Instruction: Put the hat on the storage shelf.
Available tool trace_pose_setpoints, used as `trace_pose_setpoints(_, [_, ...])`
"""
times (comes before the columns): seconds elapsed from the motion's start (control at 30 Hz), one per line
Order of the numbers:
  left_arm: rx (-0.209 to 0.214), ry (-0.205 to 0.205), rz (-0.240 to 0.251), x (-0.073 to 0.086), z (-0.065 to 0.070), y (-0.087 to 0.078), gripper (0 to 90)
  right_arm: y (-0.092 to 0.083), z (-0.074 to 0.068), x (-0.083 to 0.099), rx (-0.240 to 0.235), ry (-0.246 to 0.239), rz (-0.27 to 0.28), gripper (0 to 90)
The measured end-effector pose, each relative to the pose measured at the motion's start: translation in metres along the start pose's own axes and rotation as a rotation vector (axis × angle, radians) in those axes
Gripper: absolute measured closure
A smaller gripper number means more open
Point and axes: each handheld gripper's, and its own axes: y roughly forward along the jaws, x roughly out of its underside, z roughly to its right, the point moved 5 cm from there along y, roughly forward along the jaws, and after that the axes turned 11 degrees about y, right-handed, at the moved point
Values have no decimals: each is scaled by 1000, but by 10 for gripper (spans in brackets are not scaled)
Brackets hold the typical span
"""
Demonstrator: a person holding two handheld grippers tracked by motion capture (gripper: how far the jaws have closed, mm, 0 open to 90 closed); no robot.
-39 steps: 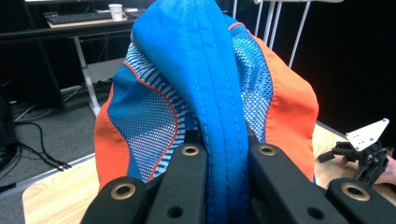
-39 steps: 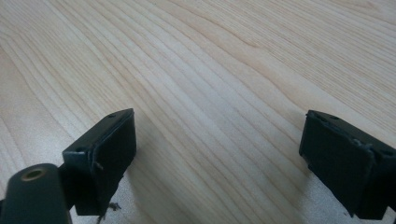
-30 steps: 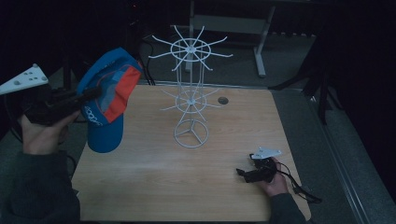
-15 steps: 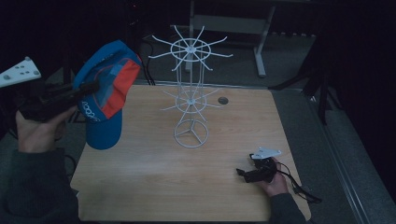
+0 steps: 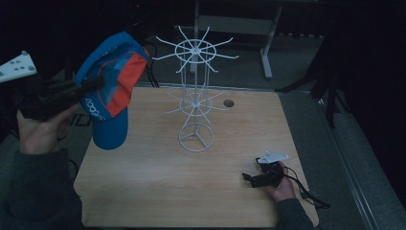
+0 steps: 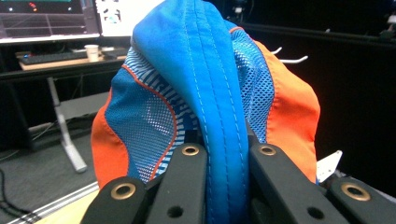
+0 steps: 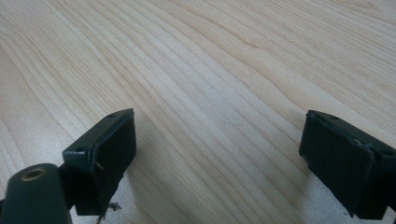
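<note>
High view, step in hand: carrying the blue and orange fabric baseball cap toward the white wire tiered hat stand, by my reading, to hang it on a prong.
High view, doing it well: I would keep the cap's crown open toward the stand's upper ring of prongs, bring it in from nine o'clock, and lower it over one prong tip before loosening the grip; a sideways knock could tip the light stand.
High view, cap's place: raised over the table's ten o'clock corner, its brim hanging down, well apart from the stand.
High view, left gripper: held up in the person's left hand at nine o'clock, jaws clamped on the cap.
High view, right gripper: resting low on the light wooden table at five o'clock, in the right hand, touching no object.
Left gripper view, grip: the two black jaws are pressed close together, pinching a folded blue seam of the cap between them; mesh and orange panels bulge at either side.
Left gripper view, surroundings: two white prong tips peek past the cap at two o'clock.
Right gripper view, fingers: the left pad and its partner at three o'clock stand spread wide, nothing between them.
Right gripper view, below: bare wood grain of the table, close under the jaws.
</note>
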Motion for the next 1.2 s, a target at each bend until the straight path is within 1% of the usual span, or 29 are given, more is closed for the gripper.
trace_pose_setpoints(0.03, [19, -3, 15, -1, 2, 1, 883, 0, 0, 0, 0, 1, 0, 106])
trace_pose_setpoints(0.07, [19, -3, 15, -1, 2, 1, 883, 0, 0, 0, 0, 1, 0, 106])
trace_pose_setpoints(0.1, [36, 0, 19, -1, 4, 4, 883, 0, 0, 0, 0, 0, 0, 107])
trace_pose_setpoints(0.13, [36, 0, 19, -1, 4, 4, 883, 0, 0, 0, 0, 0, 0, 107])
trace_pose_setpoints(0.17, [50, 13, 11, 0, 7, 8, 883, 0, 0, 0, 0, 0, 0, 107])
trace_pose_setpoints(0.27, [62, 22, 2, 1, 9, 13, 883, 0, 0, 0, 0, 1, 0, 107])
trace_pose_setpoints(0.3, [82, 33, -10, 3, 12, 17, 882, 0, 0, 0, 0, 0, 0, 107])
trace_pose_setpoints(0.33, [82, 33, -10, 3, 12, 17, 882, 0, 0, 0, 0, 0, 0, 107])
trace_pose_setpoints(0.37, [104, 40, -23, 7, 15, 22, 881, 0, 0, 0, 0, 1, -1, 106])
trace_pose_setpoints(0.4, [104, 40, -23, 7, 15, 22, 881, 0, 0, 0, 0, 1, -1, 106])
trace_pose_setpoints(0.43, [133, 45, -40, 12, 17, 26, 880, 0, 0, 0, 0, 0, 0, 107])
trace_pose_setpoints(0.47, [133, 45, -40, 12, 17, 26, 880, 0, 0, 0, 0, 0, 0, 107])
trace_pose_setpoints(0.5, [150, 50, -63, 20, 18, 29, 880, 0, 0, 0, 0, 0, 0, 107])
trace_pose_setpoints(0.53, [150, 50, -63, 20, 18, 29, 880, 0, 0, 0, 0, 0, 0, 107])
trace_pose_setpoints(0.57, [165, 46, -80, 28, 19, 32, 880, 0, 0, 0, -1, 0, 0, 107])
trace_pose_setpoints(0.6, [165, 46, -80, 28, 19, 32, 880, 0, 0, 0, -1, 0, 0, 107])
trace_pose_setpoints(0.63, [174, 43, -105, 36, 19, 34, 880, 0, 0, 0, 0, 0, 0, 106])
trace_pose_setpoints(0.67, [174, 43, -105, 36, 19, 34, 880, 0, 0, 0, 0, 0, 0, 106])
trace_pose_setpoints(0.7, [179, 47, -150, 45, 18, 38, 879, 0, 0, 0, 0, 1, 0, 107])
trace_pose_setpoints(0.73, [179, 47, -150, 45, 18, 38, 878, 0, 0, 0, 0, 1, 0, 107])
trace_pose_setpoints(0.77, [184, 51, -213, 53, 18, 42, 876, 0, 0, 0, 0, 0, 0, 107])
trace_pose_setpoints(0.8, [184, 51, -213, 53, 18, 42, 873, 0, 0, 0, 0, 1, 0, 107])
trace_pose_setpoints(0.83, [180, 59, -253, 58, 20, 46, 857, 0, 0, 0, 0, 0, 0, 107])
trace_pose_setpoints(0.93, [183, 65, -253, 58, 21, 48, 785, 0, 0, 0, 0, 1, 0, 107])
trace_pose_setpoints(1.07, [167, 53, -247, 56, 22, 51, 655, 0, 0, 0, 0, -3, 0, 107])
trace_pose_setpoints(1.1, [144, 43, -240, 56, 20, 51, 610, 0, 0, 0, 1, -2, -1, 107])
trace_pose_setpoints(1.13, [144, 43, -240, 56, 20, 51, 588, 0, 0, 0, 1, -2, -1, 107])
trace_pose_setpoints(1.17, [109, 30, -230, 54, 17, 49, 551, 0, 0, 0, 1, -2, -1, 106])
trace_pose_setpoints(1.2, [109, 30, -230, 54, 17, 49, 524, 0, 0, 0, 1, -2, -1, 106])
